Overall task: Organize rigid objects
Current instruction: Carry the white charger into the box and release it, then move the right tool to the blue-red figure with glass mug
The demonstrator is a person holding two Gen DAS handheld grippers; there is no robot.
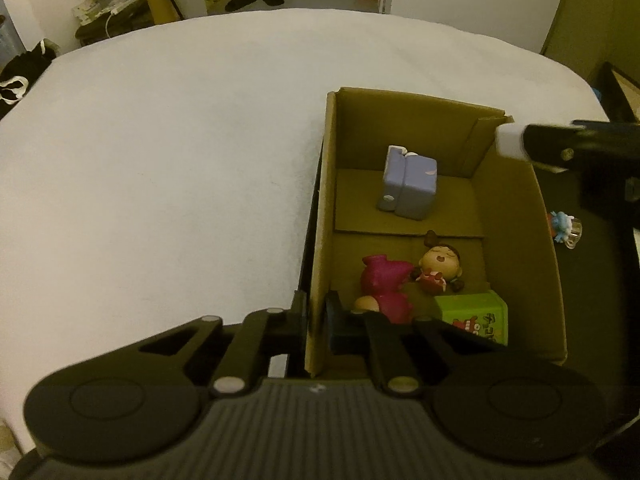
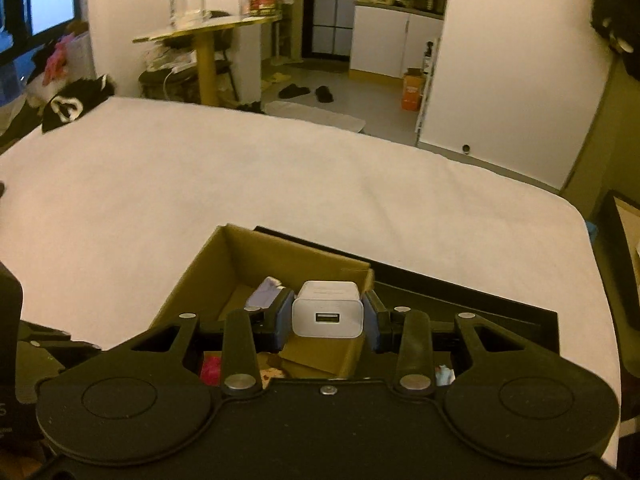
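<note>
My left gripper (image 1: pixel 318 320) is shut on the left wall of an open cardboard box (image 1: pixel 326 200), one finger outside it and one inside. Inside the box lie a purple block toy (image 1: pixel 408 186), a pink figure (image 1: pixel 386 288), a small doll (image 1: pixel 438 266) and a green carton (image 1: pixel 476 316). My right gripper (image 2: pixel 328 316) is shut on a white USB charger (image 2: pixel 328 312) and holds it over the far right corner of the box (image 2: pixel 224 256). The charger (image 1: pixel 510 142) also shows at the box's rim in the left wrist view.
The box rests on a black tray (image 2: pixel 460 300) at the near edge of a bed with a white sheet (image 1: pixel 160 160). A small blue figurine (image 1: pixel 564 228) lies outside the box on its right. Beyond the bed are a round side table (image 2: pixel 208 24) and floor clutter.
</note>
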